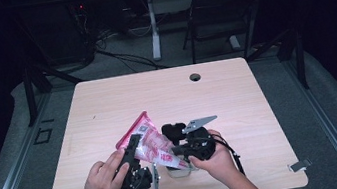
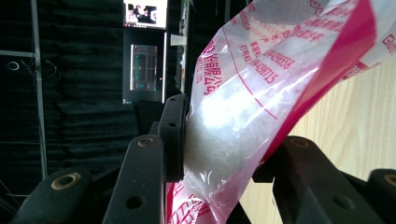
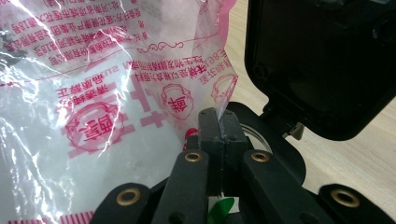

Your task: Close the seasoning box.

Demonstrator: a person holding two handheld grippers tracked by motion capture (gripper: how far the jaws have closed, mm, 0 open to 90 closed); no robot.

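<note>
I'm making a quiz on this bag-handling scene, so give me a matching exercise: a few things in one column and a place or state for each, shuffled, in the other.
Things:
1. left gripper
2. right gripper
3. plastic bag
4. round hole

States or places:
A. near the far edge of the table
B. clear with red print, held between both grippers
C. jaws pressed together, pinching a thin edge of the bag
D. jaws set wider, squeezing the bag's white-filled bulge

Pairs: 1-D, 2-C, 3-B, 4-A
</note>
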